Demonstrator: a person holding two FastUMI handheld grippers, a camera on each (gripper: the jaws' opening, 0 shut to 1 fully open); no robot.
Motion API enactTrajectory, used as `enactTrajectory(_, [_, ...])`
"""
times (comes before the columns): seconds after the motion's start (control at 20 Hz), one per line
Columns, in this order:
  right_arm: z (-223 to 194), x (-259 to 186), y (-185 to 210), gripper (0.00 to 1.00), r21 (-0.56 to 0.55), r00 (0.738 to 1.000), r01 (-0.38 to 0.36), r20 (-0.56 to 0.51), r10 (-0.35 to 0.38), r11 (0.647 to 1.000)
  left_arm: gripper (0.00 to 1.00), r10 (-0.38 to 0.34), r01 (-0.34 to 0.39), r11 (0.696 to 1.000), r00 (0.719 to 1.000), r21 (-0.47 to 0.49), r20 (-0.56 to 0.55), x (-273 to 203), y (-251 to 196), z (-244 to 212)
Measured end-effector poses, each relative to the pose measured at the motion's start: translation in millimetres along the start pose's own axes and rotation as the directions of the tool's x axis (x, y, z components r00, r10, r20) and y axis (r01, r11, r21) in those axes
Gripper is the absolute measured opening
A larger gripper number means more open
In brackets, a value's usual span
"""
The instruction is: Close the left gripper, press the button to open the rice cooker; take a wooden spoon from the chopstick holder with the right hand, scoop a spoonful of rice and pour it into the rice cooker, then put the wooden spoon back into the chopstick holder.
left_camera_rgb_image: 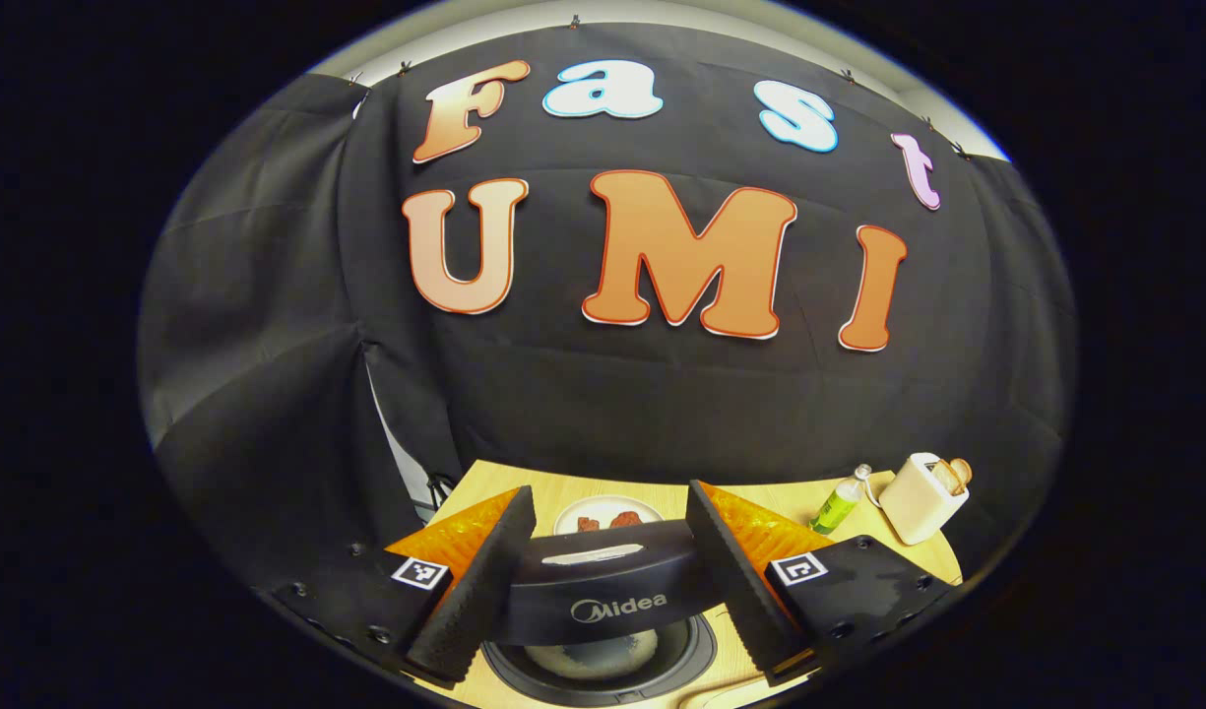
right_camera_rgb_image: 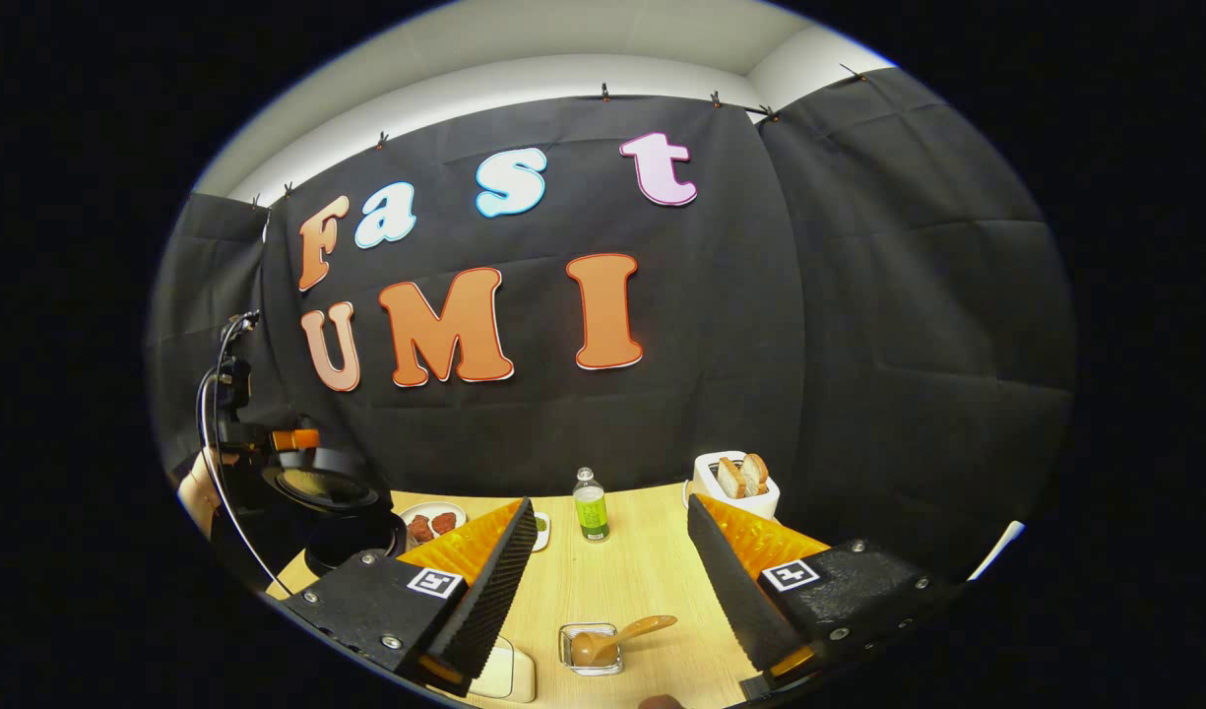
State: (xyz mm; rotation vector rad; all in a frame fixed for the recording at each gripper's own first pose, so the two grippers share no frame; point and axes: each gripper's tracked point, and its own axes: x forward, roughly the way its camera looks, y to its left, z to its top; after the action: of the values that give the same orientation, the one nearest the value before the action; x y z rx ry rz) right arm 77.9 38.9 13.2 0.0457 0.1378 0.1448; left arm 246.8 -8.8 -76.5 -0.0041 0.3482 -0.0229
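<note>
My right gripper [right_camera_rgb_image: 612, 591] hangs w/ fingers wide apart, holding nothing. Just below and between them, near me, sits the spoon [right_camera_rgb_image: 617, 635], bowl down in a small clear holder [right_camera_rgb_image: 591, 650], handle slanting up to the right. I judge it light, stiff wood, smooth so maybe a bit slippery; best taken mid-handle, above the holder's rim, where there's room for both fingers. The holder looks light too and could tip or drag if I pull sideways, so lift along the handle.

Left gripper [left_camera_rgb_image: 612, 581] is also wide open, empty, fingers either side of the cooker [left_camera_rgb_image: 603, 655], whose lid [left_camera_rgb_image: 607, 581] stands raised, pot open below.

Farther back on the surface [right_camera_rgb_image: 652, 581]: plate [right_camera_rgb_image: 430, 522], bottle [right_camera_rgb_image: 591, 507], toaster [right_camera_rgb_image: 735, 483].
</note>
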Motion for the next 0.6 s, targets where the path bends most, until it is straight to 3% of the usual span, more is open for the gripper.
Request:
enactTrajectory(0.05, [0,0,-1,0.95,0.008,1.000,-0.006,0.000,0.007,1.000,0.98,-0.003,0.003,1.000,1.000,-0.005,-0.011,-4,-3,-13])
enactTrajectory(0.3, [-8,-4,-9,0.95,0.010,1.000,-0.027,-0.016,0.027,1.000,0.98,0.014,-0.015,1.000,0.998,-0.017,-0.056,-26,-10,-72])
enactTrajectory(0.6, [-16,-7,-18,0.95,0.003,0.998,-0.044,-0.045,0.044,0.999,1.00,0.053,-0.052,0.999,0.998,0.013,-0.027,-35,-10,-113])
